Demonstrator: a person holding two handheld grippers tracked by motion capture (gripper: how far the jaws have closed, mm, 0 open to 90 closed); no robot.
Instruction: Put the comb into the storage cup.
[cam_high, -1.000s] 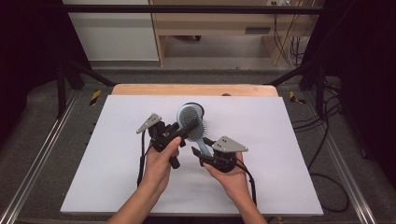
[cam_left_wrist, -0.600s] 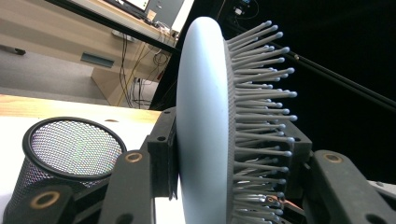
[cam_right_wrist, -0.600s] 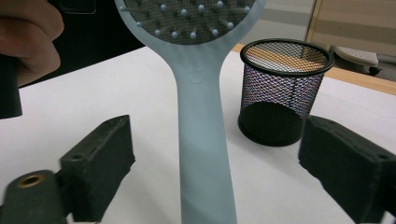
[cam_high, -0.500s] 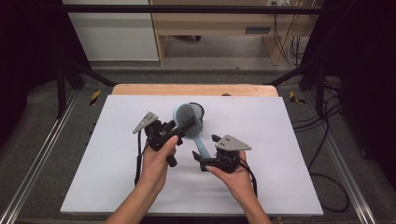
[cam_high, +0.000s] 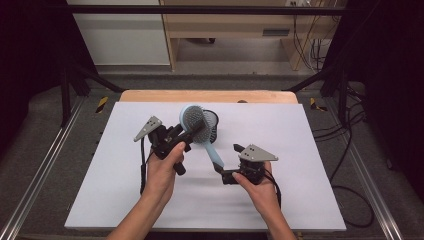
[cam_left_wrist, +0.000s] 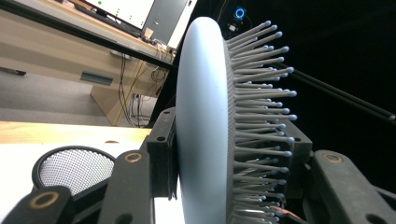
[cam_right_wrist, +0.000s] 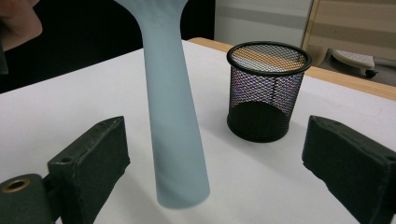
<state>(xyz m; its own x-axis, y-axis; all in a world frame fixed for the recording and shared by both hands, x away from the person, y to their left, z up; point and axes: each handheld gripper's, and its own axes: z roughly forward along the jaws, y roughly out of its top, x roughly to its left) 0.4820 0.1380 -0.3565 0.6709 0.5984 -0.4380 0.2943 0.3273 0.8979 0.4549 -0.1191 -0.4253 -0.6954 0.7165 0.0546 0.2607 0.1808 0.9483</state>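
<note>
High view: R gripper (cam_high: 226, 176) has just been opening; a sec ago its jaws were clamped on the handle of the hairbrush (cam_high: 200, 131), now they stand wide w/ the handle end btwn them, not pressed. Means the brush has been handed over: L gripper (cam_high: 186, 134) alone carries it now, clenched across the brush head. Brush is off the table (cam_high: 310, 165), head up by the L gripper, handle slanting down twd the R gripper. Mesh cup (cam_high: 212, 125) stands upright just behind the head. Judgement: handoff done, next is prob. swinging the brush over to the cup, handle-first; R hand needs to back off first so the handle clears.

L gripper view: brush head (cam_left_wrist: 205, 130) seen edge-on, pale blue back to the left, bristles to the right. One pad (cam_left_wrist: 163, 144) presses on the back, the other sits in among the bristles on the far side. Firm pinch as far as I can tell. Cup rim (cam_left_wrist: 74, 154) low left, beyond the jaws.

R gripper view: handle (cam_right_wrist: 173, 121) hangs down btwn the two pads (cam_right_wrist: 98, 158), closer to the left one, touching neither; clear gap to the right pad. Released. Cup (cam_right_wrist: 268, 93) upright on the table beyond, empty.
</note>
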